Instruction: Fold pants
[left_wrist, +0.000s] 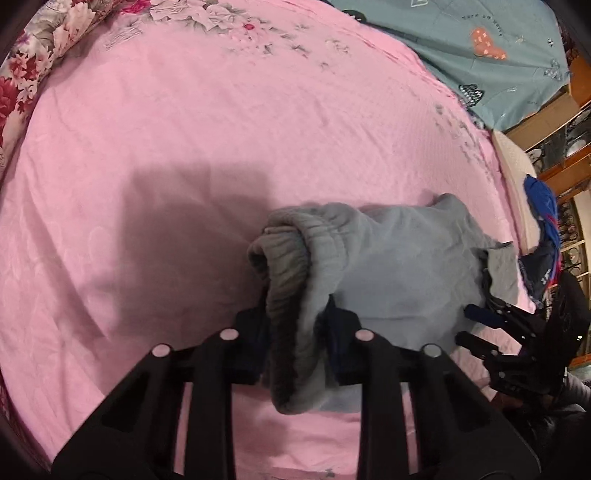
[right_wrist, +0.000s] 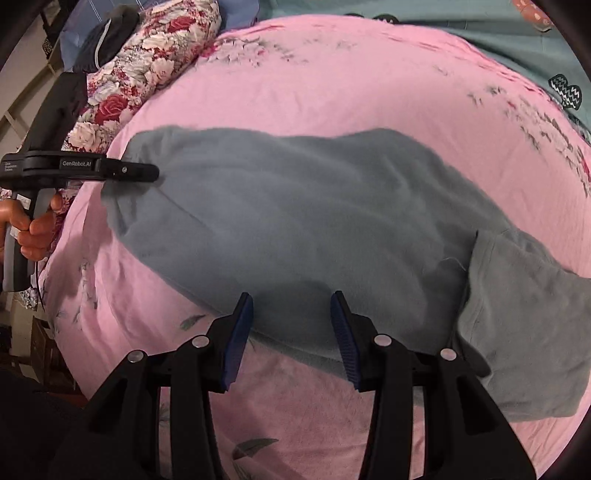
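Grey fleece pants (right_wrist: 295, 206) lie across the pink bedsheet (right_wrist: 332, 74), one end folded to the right. In the left wrist view my left gripper (left_wrist: 297, 332) is shut on the bunched ribbed waistband (left_wrist: 288, 266), which stands up between its fingers. In the right wrist view the left gripper (right_wrist: 153, 172), held by a hand (right_wrist: 33, 229), meets the pants' left end. My right gripper (right_wrist: 291, 328) stands open over the pants' near edge, its blue pads (right_wrist: 238, 332) apart and not pressing the cloth. The right gripper (left_wrist: 467, 326) also shows beside the pants' right end.
A floral quilt roll (right_wrist: 147, 62) lies along the bed's far left side. A teal blanket (left_wrist: 480, 48) covers the far right corner. A blue garment (left_wrist: 543, 206) sits at the bed's right edge, with wooden furniture (left_wrist: 576, 99) beyond.
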